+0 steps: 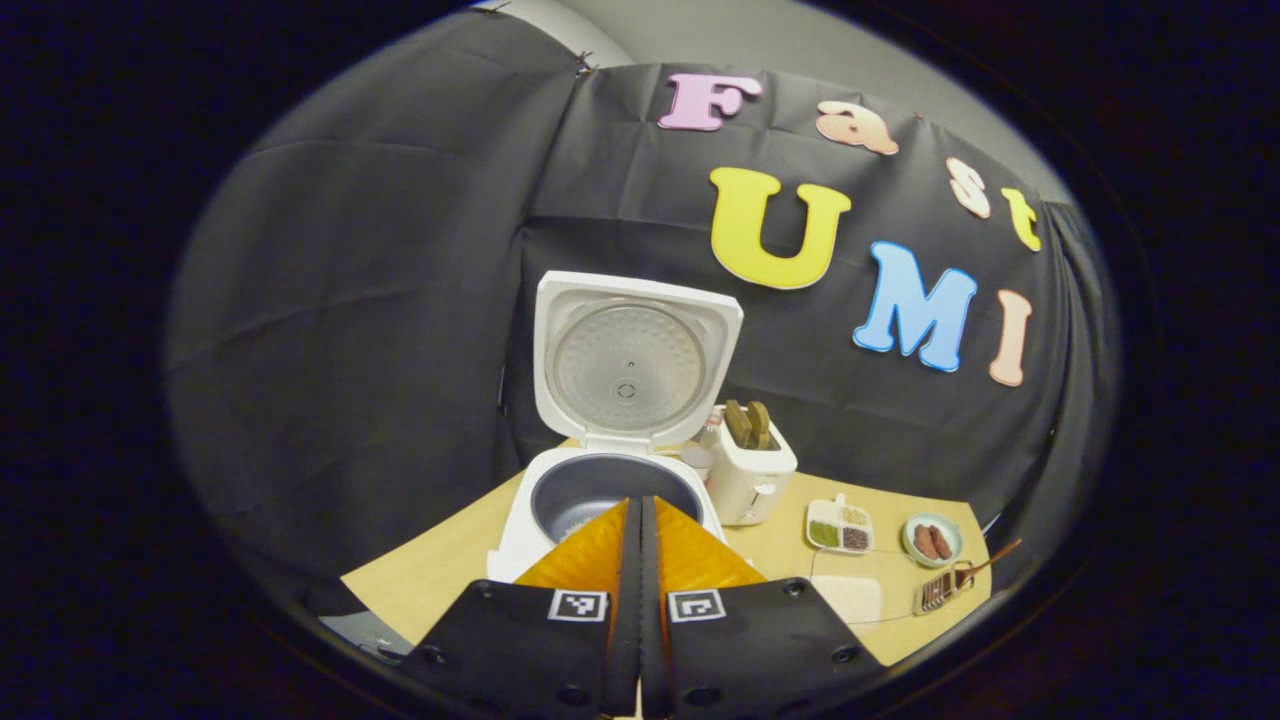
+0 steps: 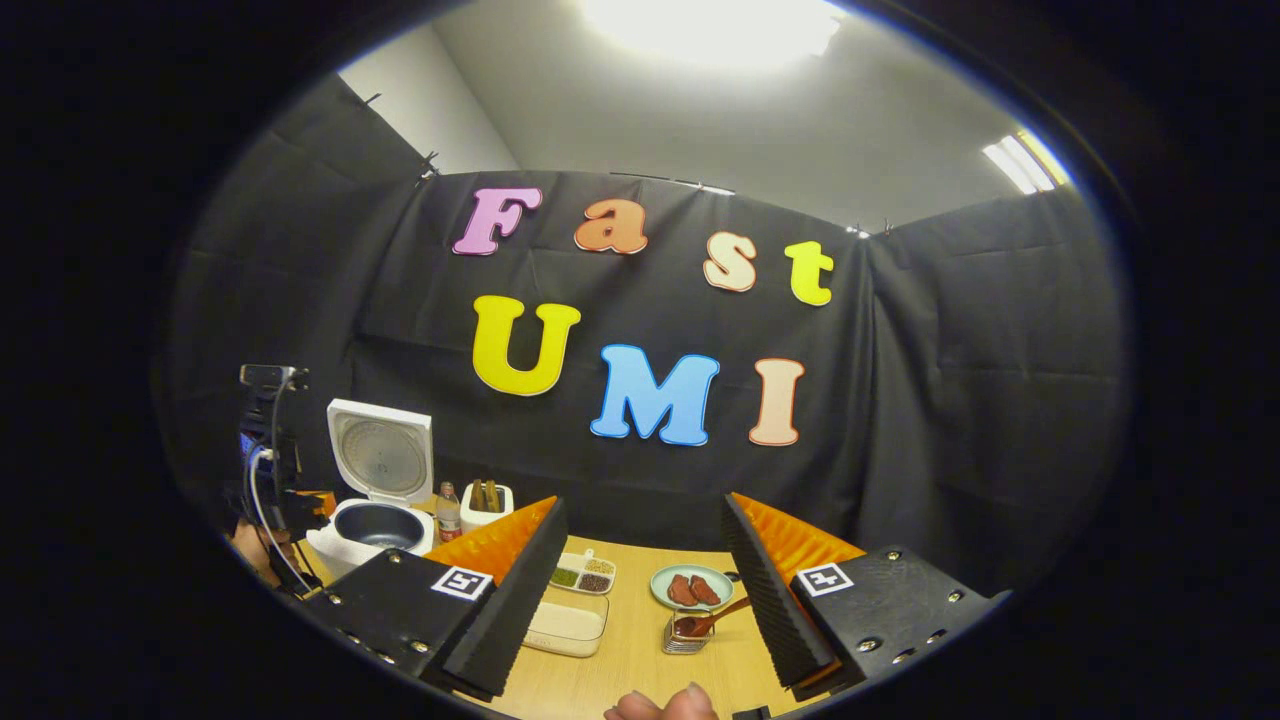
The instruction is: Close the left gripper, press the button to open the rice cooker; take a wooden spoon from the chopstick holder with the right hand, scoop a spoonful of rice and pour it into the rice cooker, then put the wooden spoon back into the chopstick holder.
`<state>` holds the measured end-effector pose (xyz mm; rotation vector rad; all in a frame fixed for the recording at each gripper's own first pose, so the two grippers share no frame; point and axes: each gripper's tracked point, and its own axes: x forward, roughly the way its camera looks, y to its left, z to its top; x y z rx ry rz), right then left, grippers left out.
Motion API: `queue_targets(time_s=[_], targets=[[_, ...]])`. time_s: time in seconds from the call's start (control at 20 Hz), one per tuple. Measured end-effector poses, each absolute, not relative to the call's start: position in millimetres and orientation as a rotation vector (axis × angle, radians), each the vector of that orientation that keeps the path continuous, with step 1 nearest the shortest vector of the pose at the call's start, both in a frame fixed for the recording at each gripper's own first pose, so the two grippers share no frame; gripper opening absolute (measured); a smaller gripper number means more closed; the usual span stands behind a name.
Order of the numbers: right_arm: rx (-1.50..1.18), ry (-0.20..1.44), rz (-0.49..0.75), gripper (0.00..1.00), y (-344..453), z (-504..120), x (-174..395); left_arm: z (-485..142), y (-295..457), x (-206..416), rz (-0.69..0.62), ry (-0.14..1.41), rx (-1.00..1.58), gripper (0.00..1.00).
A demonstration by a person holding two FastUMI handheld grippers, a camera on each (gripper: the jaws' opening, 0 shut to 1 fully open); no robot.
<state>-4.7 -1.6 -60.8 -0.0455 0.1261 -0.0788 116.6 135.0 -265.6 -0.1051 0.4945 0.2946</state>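
Left gripper [image 1: 640, 520] jaws pressed together, empty, just before open rice cooker [image 1: 610, 490]. Right gripper [image 2: 640, 560] jaws spread wide, empty, above table [image 2: 630, 660]; wooden spoon [image 2: 712, 620] resting in chopstick holder [image 2: 682, 636] between them.

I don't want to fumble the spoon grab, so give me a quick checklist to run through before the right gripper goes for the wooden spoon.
1. Rice cooker lid up, pot exposed: ok.
2. Left gripper closed, fingers together, in front of the cooker: ok.
3. Right gripper open wide enough for a handle: ok, jaws stand well apart.
4. Wooden spoon in the chopstick holder, handle leaning out to the right: ok.
5. Path to the spoon: ok, holder sits between the open fingers on the table.
6. Rice ready in the clear container: cannot tell, contents too pale to judge.
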Motion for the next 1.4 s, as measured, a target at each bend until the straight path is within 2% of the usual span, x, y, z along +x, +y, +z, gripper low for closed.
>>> queue_targets(time_s=[0.1, 0.25, 0.35, 0.55, 0.7, 0.9, 1.0, 1.05, 1.15, 1.25, 1.3, 1.35, 1.4], targets=[[-0.036, 0.148, -0.098, 0.95, -14.1, -73.6, -1.7, -247.2, 136.0, 98.2, 0.286, 0.463, -0.117, 0.10], [-0.009, 0.178, -0.109, 0.95, -32.3, -94.4, 4.8, -230.5, 138.7, 78.8, 0.281, 0.428, -0.078, 0.06], [0.018, 0.183, -0.101, 0.95, -44.4, -106.2, 13.5, -224.1, 136.9, 73.9, 0.288, 0.424, -0.063, 0.08], [0.090, 0.278, -0.119, 0.95, -81.6, -163.9, 37.4, -204.2, 109.5, 52.3, 0.279, 0.388, -0.121, 0.07], [0.155, 0.327, -0.139, 0.95, -106.1, -207.7, 59.7, -207.1, 91.6, 36.1, 0.279, 0.396, -0.116, 0.11], [0.237, 0.374, -0.161, 0.95, -132.6, -262.4, 87.4, -198.3, 65.0, 19.5, 0.255, 0.376, -0.089, 0.00], [0.276, 0.391, -0.178, 0.95, -145.8, -288.6, 100.2, -194.9, 56.7, 11.5, 0.263, 0.379, -0.054, 0.04], [0.300, 0.405, -0.187, 0.95, -151.5, -303.4, 107.2, -192.9, 49.1, 9.4, 0.259, 0.383, -0.053, 0.13], [0.343, 0.427, -0.209, 0.95, -162.5, -331.1, 118.2, -188.4, 36.6, 5.0, 0.238, 0.389, -0.052, 0.13], [0.389, 0.467, -0.231, 0.95, -169.7, -366.2, 128.3, -183.8, 32.8, -1.2, 0.231, 0.389, -0.025, 0.18], [0.416, 0.483, -0.239, 0.96, -171.9, -382.5, 134.6, -180.9, 28.0, -5.8, 0.226, 0.393, -0.017, 0.27], [0.436, 0.497, -0.250, 0.97, -174.9, -393.6, 139.9, -179.6, 25.4, -8.2, 0.222, 0.397, -0.009, 0.42], [0.456, 0.506, -0.254, 0.96, -175.1, -407.0, 143.0, -177.1, 23.0, -11.7, 0.220, 0.400, 0.002, 0.49]])
